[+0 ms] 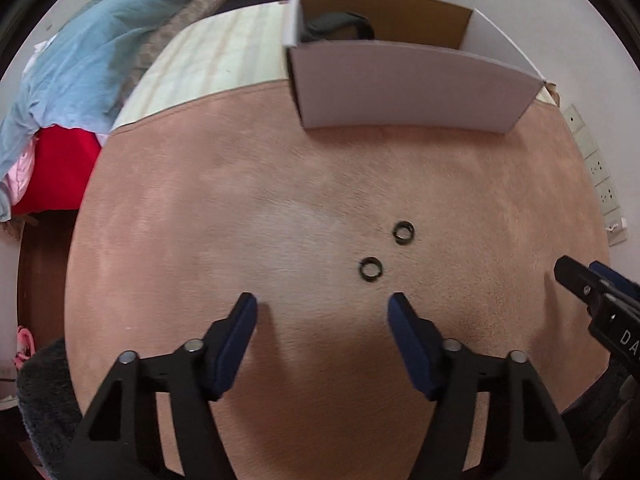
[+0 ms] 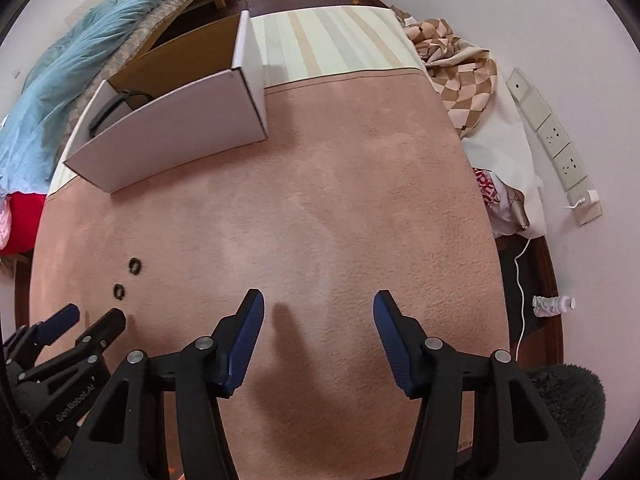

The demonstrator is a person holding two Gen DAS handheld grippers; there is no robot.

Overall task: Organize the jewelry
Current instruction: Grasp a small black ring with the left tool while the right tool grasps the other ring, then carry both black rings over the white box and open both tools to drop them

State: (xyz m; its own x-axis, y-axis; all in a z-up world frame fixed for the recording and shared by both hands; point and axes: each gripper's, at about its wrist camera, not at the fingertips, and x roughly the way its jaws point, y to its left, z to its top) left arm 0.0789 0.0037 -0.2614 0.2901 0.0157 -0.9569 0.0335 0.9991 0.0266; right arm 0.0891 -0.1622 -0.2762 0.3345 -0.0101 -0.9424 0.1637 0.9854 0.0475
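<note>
Pink plush cloth (image 1: 200, 240) covers the surface I work over, and two small dark rings lie on it: the near ring (image 1: 371, 268) just ahead of my left gripper (image 1: 323, 308), the far ring (image 1: 403, 233) just beyond and to its right, the two close but apart. My left jaws stand wide and hold nothing. My right gripper (image 2: 319, 306) hangs well to the right of the rings, jaws wide too, over bare cloth. A white box (image 1: 412, 88) stands open at the far edge, with something dark inside that I cannot make out.

I judge the risk lies in the rings themselves: thin, flat and sunk in the nap, they may slip or flip out as the jaws close, or the pads may pinch the cloth and drag both rings along. Taking both rings at once is also likely.

Beyond the cloth lie a striped mattress (image 2: 332, 40), a blue blanket (image 1: 100, 40), a checkered cloth (image 2: 460, 72) and wall sockets (image 2: 556, 136).
</note>
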